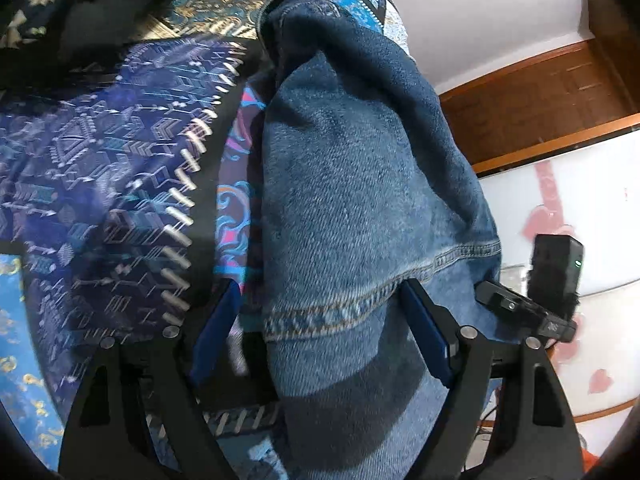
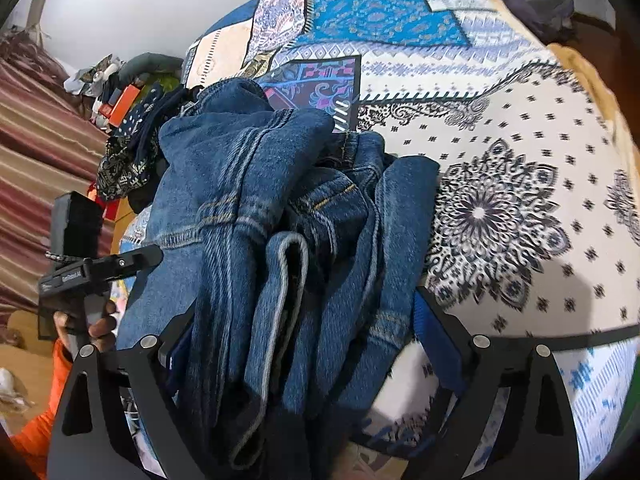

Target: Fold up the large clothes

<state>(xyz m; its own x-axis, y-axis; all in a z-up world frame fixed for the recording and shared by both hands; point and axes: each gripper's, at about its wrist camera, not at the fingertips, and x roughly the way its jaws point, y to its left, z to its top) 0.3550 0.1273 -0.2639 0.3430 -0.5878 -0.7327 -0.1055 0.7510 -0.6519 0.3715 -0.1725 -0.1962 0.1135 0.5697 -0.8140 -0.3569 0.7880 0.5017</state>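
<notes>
A pair of blue denim jeans [image 1: 360,184] lies on a patterned patchwork bedspread [image 1: 100,160]. In the left wrist view a hemmed leg end runs between the wide-apart fingers of my left gripper [image 1: 320,308], which is open around the fabric. In the right wrist view the bunched, folded jeans [image 2: 260,208] fill the gap of my right gripper [image 2: 304,320]; its blue-padded fingers stand apart on either side of the heap, so it is open. The left gripper [image 2: 100,268] also shows at the left, held by a hand.
The bedspread [image 2: 500,160] spreads to the right. A dark patterned garment [image 2: 132,152] and clutter lie at the far left of the bed. A wooden door [image 1: 540,92] and white wall stand to the right in the left wrist view.
</notes>
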